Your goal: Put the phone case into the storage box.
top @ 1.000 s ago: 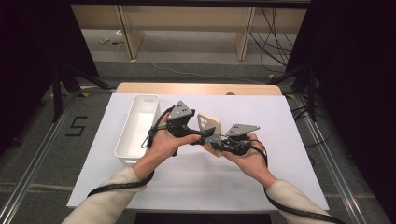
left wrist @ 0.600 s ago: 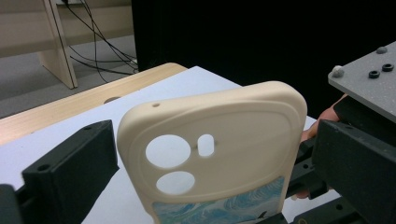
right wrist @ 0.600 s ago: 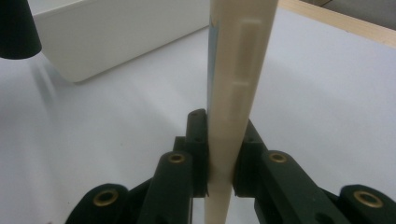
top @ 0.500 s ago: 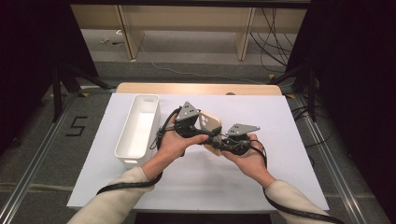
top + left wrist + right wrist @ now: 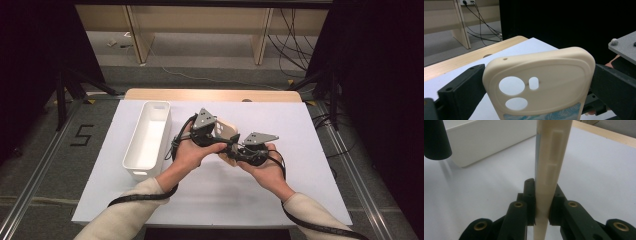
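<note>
Centre of the high view: one cream phone case (image 5: 227,134), no readable brand. Right gripper (image 5: 541,202) clamped on its edge; left gripper (image 5: 536,82) astride its sides, grip uncertain. One white bin (image 5: 148,140), centre-left. Floor mark "5" (image 5: 81,135).

This looks like a lab or recording room rather than a home. A table (image 5: 320,200) with a white cover stands inside black curtains (image 5: 30,60), on grey carpet with metal rails (image 5: 30,200) and a taped number five (image 5: 82,135). Loose cables (image 5: 295,45) trail past plain wooden shelving (image 5: 200,25) at the back, beside tripod legs (image 5: 67,87).
</note>
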Available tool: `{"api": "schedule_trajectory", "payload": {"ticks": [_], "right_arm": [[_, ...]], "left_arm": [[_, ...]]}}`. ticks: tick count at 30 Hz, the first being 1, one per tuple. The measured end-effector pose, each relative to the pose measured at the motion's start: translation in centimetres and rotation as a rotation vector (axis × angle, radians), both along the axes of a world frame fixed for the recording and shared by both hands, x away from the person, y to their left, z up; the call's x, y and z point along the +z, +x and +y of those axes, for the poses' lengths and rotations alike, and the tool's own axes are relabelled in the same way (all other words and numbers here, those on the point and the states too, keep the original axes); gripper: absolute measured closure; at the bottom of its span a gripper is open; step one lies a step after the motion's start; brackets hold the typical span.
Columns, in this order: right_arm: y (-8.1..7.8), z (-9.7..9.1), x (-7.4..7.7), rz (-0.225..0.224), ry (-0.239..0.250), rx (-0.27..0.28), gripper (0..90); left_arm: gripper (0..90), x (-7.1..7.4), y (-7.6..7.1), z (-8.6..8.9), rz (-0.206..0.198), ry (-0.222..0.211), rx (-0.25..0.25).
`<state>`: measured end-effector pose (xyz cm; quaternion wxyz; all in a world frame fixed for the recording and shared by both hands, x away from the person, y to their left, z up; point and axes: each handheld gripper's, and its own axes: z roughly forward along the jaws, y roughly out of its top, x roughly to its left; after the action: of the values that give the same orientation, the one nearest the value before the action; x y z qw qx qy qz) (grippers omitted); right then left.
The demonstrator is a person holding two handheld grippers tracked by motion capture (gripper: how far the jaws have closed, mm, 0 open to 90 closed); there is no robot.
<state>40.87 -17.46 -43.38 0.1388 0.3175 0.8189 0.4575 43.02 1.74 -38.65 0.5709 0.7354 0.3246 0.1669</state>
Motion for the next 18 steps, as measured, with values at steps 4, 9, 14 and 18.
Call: {"api": "schedule_trajectory", "payload": {"ticks": [4, 9, 14, 18], "right_arm": [[0.01, -0.04, -0.02, 0.001, 0.004, -0.005, 80.4], [0.04, -0.09, -0.02, -0.002, 0.007, -0.010, 80.3], [0.09, -0.13, -0.10, -0.005, 0.012, -0.017, 80.0], [0.16, -0.16, -0.09, -0.016, 0.024, -0.020, 78.0]], "left_arm": [[3.8, 0.01, 0.07, -0.17, -0.001, -0.007, 0.009], [7.5, -0.10, 0.08, -0.31, 0.002, -0.019, 0.014], [9.3, -0.07, 0.14, -0.28, 0.005, -0.028, 0.019], [10.2, 0.07, 0.16, -0.25, 0.005, -0.029, 0.021]]}}
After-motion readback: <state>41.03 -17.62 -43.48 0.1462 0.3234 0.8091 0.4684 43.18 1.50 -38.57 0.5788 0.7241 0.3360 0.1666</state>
